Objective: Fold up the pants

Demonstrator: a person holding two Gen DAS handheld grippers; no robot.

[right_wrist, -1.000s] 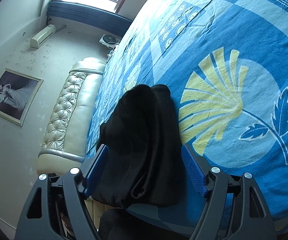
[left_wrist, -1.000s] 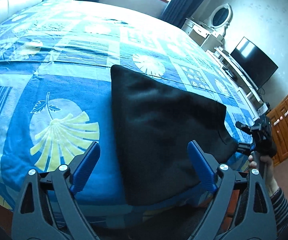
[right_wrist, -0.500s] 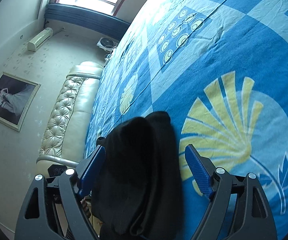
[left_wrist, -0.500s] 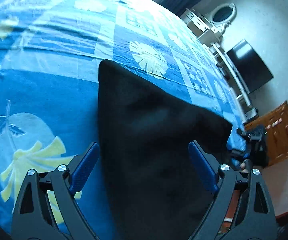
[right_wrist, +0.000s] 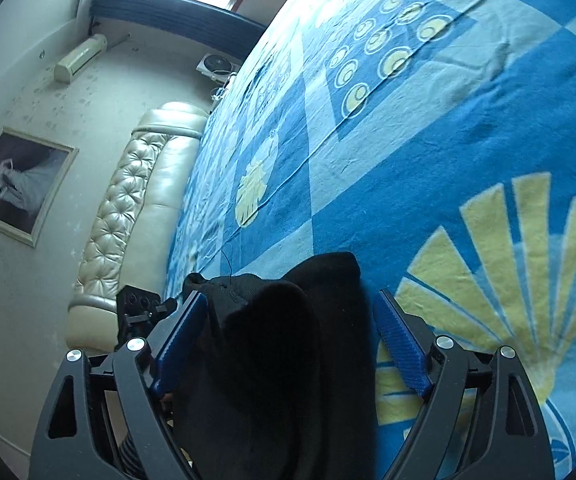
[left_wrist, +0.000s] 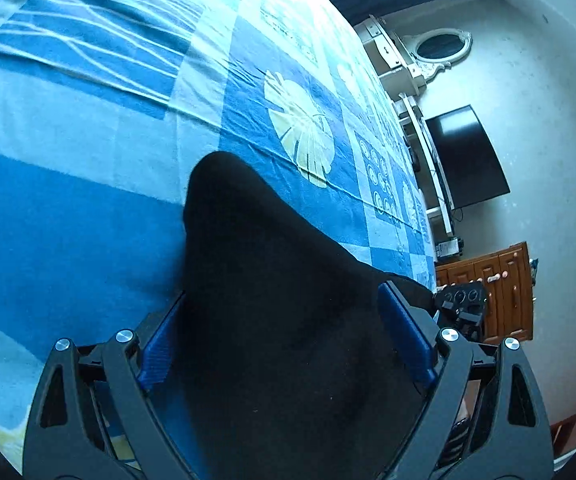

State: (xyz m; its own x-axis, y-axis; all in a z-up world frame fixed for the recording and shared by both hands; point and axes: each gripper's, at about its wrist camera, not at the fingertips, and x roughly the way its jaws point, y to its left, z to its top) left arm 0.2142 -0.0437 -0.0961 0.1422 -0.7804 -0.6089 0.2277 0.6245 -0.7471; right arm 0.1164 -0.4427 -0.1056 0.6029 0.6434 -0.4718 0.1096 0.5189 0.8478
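Left wrist view: black pants point(left_wrist: 272, 300) lie in a folded stack on the bed point(left_wrist: 88, 200), at its near edge by the corner toward the TV point(left_wrist: 468, 156). Left gripper point(left_wrist: 284, 340) has its fingers point(left_wrist: 404, 340) wide apart, straddling the near end of the stack; pads do not press the cloth, nothing held. Right gripper point(left_wrist: 462, 304) shows small at the stack's far-right end, past the bed edge; can't tell its state from here. Dresser point(left_wrist: 492, 292) and TV shelf stand just off that side.

Right wrist view: same pants point(right_wrist: 280, 360) bunched in thick layers at the bed point(right_wrist: 448, 180) edge. Right gripper point(right_wrist: 288, 340) fingers point(right_wrist: 400, 352) apart, they have just been opening, cloth lies between them, unclamped. Left gripper point(right_wrist: 140, 308) peeks in at left, headboard point(right_wrist: 128, 220) behind it.

Risks, as I judge them: the stack sits right on the bed edge, so a shove or a partial grab could drag it off to the floor. Layers are thick and loose; closing on only the top layers would peel the fold apart. Fingers snagging the bedspread along with the pants would pull both.

Room: lots of bare bed toward the middle and far edge, so that's the place to lay a fold. Tight on the near edge and the dresser side.
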